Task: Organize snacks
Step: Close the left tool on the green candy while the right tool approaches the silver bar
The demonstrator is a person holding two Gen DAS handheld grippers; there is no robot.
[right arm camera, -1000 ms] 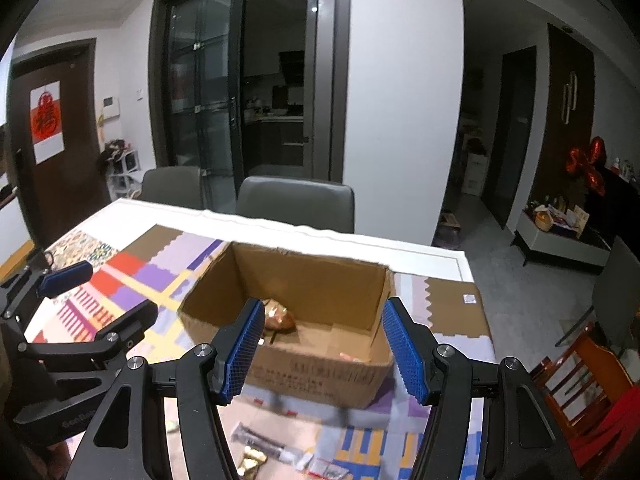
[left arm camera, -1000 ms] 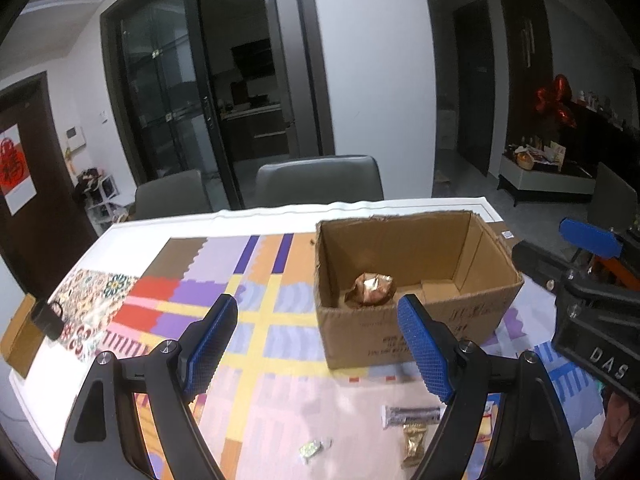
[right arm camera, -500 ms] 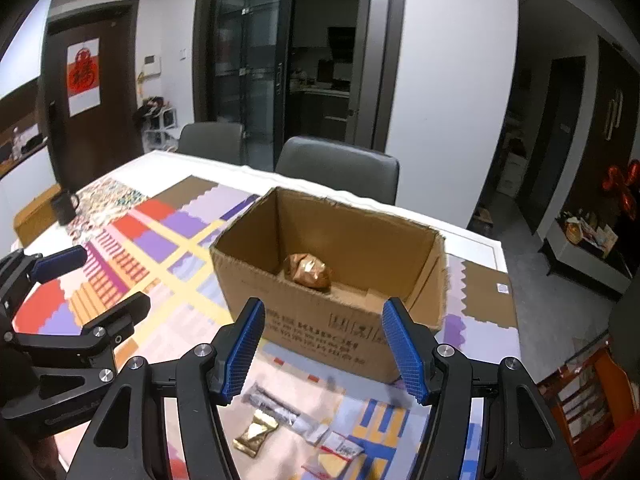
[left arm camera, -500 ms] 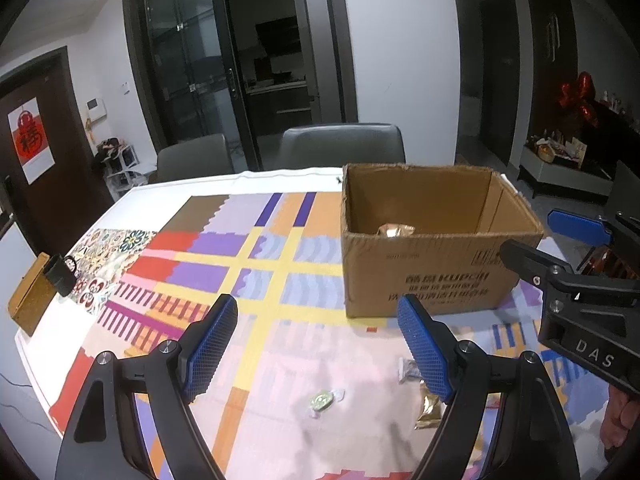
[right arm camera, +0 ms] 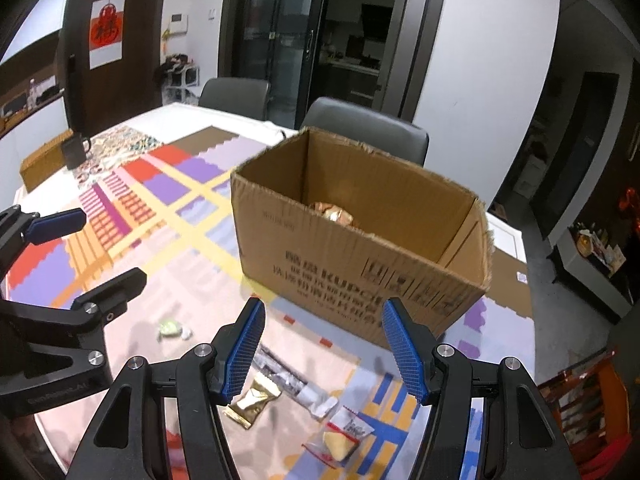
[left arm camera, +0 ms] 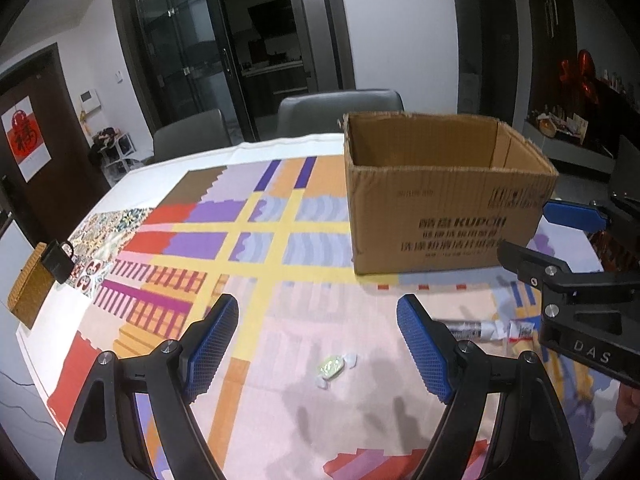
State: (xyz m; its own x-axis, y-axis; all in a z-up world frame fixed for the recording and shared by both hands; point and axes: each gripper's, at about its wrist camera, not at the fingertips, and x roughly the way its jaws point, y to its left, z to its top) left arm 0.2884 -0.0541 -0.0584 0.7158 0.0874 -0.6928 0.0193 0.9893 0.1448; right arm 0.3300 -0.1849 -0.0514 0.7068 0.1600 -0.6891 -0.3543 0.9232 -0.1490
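A: Step in hand, as I judge it: the reach for the next snack. Left gripper (left arm camera: 316,354) is wide apart with nothing between its fingers; the green-wrapped candy (left arm camera: 334,366) lies on the worktop (left arm camera: 280,320) just beyond its tips. Right gripper (right arm camera: 322,344) stands roughly half open, also empty.

B: And the right side's targets?

A: Under and just ahead of it: a gold foil packet (right arm camera: 252,400), a silver wrapped bar (right arm camera: 296,386), and a clear bag with a yellow piece (right arm camera: 344,434), all loose on the patterned cloth. The cardboard box (right arm camera: 360,248) sits beyond them, upright, top open.

B: Next move calls for?

A: Probably lowering each pair of fingers either side of a wrapper, closing, then lifting over the box wall. The flat packets lie flush with the cloth, so a low approach seems needed.

B: Differences between views?

A: The right wrist view looks into the box: one gold-wrapped snack (right arm camera: 334,212) is already inside. The left wrist view shows only the box's inner walls, and its own finger covers most of the bar.
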